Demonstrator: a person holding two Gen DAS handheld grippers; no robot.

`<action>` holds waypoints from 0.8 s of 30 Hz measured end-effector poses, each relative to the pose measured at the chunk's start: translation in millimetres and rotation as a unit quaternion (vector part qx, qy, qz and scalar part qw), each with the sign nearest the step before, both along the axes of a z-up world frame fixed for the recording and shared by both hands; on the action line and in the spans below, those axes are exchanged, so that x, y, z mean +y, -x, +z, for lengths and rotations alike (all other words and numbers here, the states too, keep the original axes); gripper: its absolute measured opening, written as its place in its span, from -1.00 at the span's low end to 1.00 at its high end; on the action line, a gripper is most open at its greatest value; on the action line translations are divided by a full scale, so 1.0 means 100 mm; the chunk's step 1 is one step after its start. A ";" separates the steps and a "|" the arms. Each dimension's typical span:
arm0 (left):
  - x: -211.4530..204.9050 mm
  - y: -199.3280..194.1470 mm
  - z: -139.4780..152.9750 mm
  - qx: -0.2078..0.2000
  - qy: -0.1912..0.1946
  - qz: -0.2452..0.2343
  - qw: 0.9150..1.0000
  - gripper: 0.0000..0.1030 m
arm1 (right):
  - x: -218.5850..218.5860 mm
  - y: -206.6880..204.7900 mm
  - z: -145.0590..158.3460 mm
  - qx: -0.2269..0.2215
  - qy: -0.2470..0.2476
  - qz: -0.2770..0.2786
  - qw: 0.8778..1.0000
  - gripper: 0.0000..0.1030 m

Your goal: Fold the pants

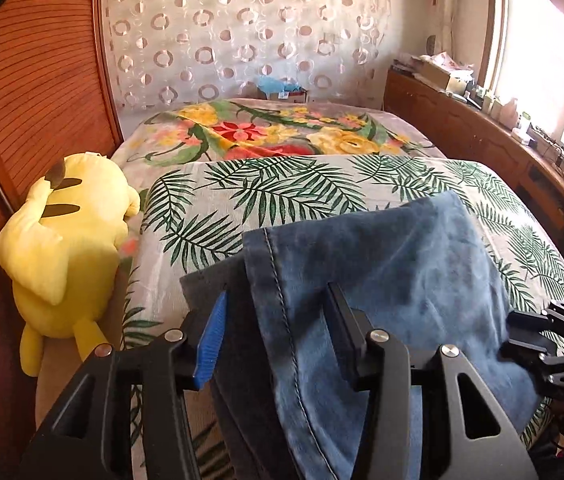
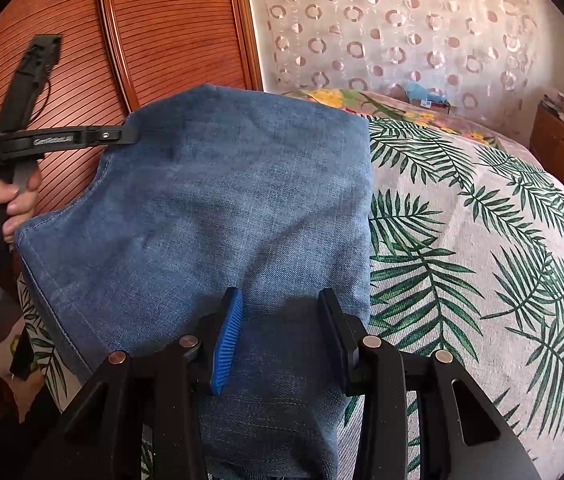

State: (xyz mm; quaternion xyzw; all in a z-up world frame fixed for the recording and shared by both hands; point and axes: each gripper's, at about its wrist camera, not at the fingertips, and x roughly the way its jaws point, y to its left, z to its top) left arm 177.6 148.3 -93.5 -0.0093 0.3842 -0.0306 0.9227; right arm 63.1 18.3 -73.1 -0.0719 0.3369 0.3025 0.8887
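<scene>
Blue denim pants (image 1: pixel 381 272) lie folded on the palm-leaf bedspread (image 1: pixel 266 192). They fill the middle of the right wrist view (image 2: pixel 218 208) too. My left gripper (image 1: pixel 278 300) is open, its fingers standing apart over the pants' stitched edge. Seen from the right wrist, the left gripper (image 2: pixel 132 135) reaches the pants' far left corner, held by a hand. My right gripper (image 2: pixel 280 300) is open, its fingers apart above the near part of the denim. The right gripper also shows at the right edge of the left wrist view (image 1: pixel 521 330).
A yellow plush toy (image 1: pixel 70 248) lies at the bed's left edge against the wooden headboard (image 1: pixel 38 80). A floral blanket (image 1: pixel 274 128) covers the far bed. A wooden cabinet (image 1: pixel 477 136) with clutter runs along the right under the window.
</scene>
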 end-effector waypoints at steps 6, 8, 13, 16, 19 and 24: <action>-0.05 0.07 0.11 -0.023 -0.019 -0.005 1.000 -0.88 | -0.01 0.02 0.01 -0.002 -0.001 0.000 1.000 -0.21; 0.00 0.17 0.26 -0.046 -0.021 0.014 0.999 -0.89 | -0.02 0.02 0.01 -0.002 -0.004 0.000 1.000 -0.21; 0.05 0.19 0.30 -0.035 -0.019 0.024 0.999 -0.88 | -0.05 0.01 0.01 -0.002 -0.006 0.002 1.000 -0.21; 0.01 0.20 0.29 -0.029 -0.018 0.026 0.999 -0.83 | -0.06 0.00 0.00 0.001 -0.009 0.001 1.000 -0.21; -0.03 0.28 0.32 -0.037 -0.013 0.027 0.999 -0.65 | -0.07 0.00 0.00 0.001 -0.008 0.000 1.000 -0.21; -0.17 0.43 0.35 -0.051 -0.009 0.010 0.999 0.00 | -0.06 0.01 0.00 0.000 -0.008 0.000 1.000 -0.20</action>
